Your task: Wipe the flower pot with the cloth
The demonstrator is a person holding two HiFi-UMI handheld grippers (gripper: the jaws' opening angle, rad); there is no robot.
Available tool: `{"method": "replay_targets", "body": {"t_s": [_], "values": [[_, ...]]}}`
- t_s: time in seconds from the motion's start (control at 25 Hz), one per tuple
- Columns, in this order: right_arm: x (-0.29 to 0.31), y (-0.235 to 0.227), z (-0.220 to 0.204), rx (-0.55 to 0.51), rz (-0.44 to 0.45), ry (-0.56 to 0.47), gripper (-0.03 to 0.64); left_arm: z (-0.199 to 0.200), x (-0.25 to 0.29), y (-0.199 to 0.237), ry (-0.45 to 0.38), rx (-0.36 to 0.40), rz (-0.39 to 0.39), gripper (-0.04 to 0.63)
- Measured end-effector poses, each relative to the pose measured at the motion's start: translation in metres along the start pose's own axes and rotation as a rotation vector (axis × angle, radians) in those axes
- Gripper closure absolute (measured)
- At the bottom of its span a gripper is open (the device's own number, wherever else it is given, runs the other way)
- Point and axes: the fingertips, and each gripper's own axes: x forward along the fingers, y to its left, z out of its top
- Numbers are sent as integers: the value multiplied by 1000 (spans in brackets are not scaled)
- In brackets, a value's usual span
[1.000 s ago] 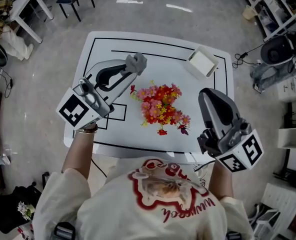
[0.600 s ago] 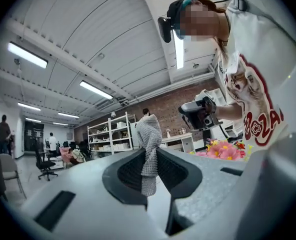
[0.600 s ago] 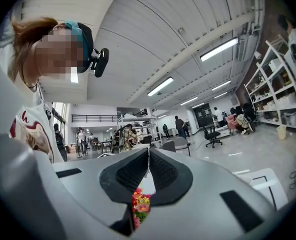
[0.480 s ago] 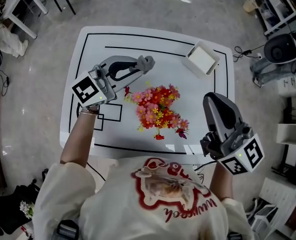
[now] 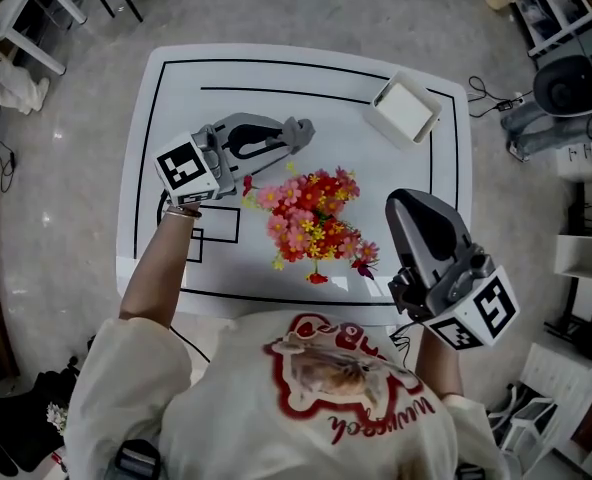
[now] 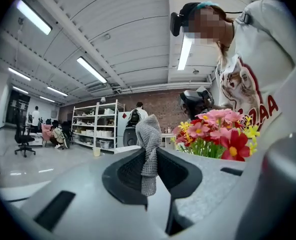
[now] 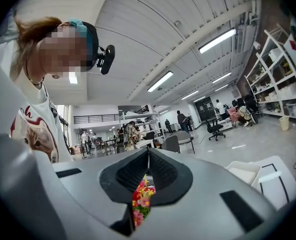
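A bunch of red, pink and yellow flowers [image 5: 311, 218] stands in the middle of the white table [image 5: 176, 98]; the blooms hide the pot from above. My left gripper [image 5: 294, 134] is just left of and beyond the flowers, shut on a grey cloth [image 5: 300, 129]. In the left gripper view the cloth [image 6: 148, 134] sticks up between the jaws of the left gripper [image 6: 149, 151], with the flowers [image 6: 215, 134] close on the right. My right gripper [image 5: 402, 204] hovers at the flowers' right, shut and empty. Flowers [image 7: 142, 199] show below the closed tips of the right gripper [image 7: 148, 153].
A white square box [image 5: 406, 109] sits at the table's far right corner, also seen as the white box [image 7: 245, 171] in the right gripper view. Black lines mark the tabletop. Chairs, shelves and people stand on the floor around the table.
My left gripper has dropped lower with the cloth and swung closer to the flowers' left side. The right gripper sank slightly beside the flowers.
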Motion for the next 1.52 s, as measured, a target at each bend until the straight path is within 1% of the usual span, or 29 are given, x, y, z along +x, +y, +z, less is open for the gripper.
{"method": "replay_targets", "body": {"t_s": [0.16,0.36,0.52,0.76,0.92,1.08,1.24,1.52], "values": [[2,-2,-4,10,-5,10,609,-12,11,-10,41,-23,-101,534],[5,-6,-10,27,-14,31,610,-23,20,-19,67,-42,-174,534],[6,-7,-12,35,-16,35,609,-25,26,-20,70,-39,-188,534],[8,-6,-12,39,-12,33,610,-36,31,-22,95,-45,-213,534],[6,-10,-13,50,-21,29,611,-41,37,-29,117,-26,-245,534],[7,-11,-16,65,-22,27,609,-49,41,-37,170,10,-279,534],[6,-13,-16,72,-32,18,611,-54,44,-40,161,-20,-293,534],[0,-18,-15,85,-64,-3,612,-56,41,-43,169,-24,-305,534]]}}
